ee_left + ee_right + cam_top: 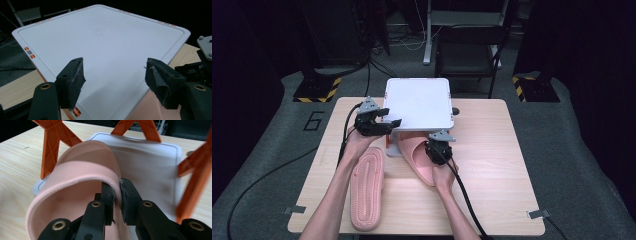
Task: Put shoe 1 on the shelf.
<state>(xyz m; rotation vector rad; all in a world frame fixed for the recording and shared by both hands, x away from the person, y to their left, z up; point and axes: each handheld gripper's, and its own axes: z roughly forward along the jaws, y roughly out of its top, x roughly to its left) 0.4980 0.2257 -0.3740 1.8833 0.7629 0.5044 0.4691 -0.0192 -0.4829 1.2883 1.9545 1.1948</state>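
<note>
The light wooden table bears everything. At its far middle stands the white two-tier plastic rack, a square white top shelf raised on orange cross-braced legs above a white base tray; this rack is the landmark for the rest.

In front of the rack and to its left, a pink ribbed foam slipper lies sole up on the table, its toe end near the rack's front left corner.

A second pink foam slipper with a wide strap lies strap up at the rack's front edge, its toe end reaching under the top shelf and onto the base tray.

The left gripper hovers at the rack's left edge, above the top shelf. Its jaws stand wide apart with nothing between them, the white shelf surface showing below.

The right gripper sits just in front of the rack. Its jaws are clamped on the edge of the strapped slipper's band, one pad inside, one outside.
</note>
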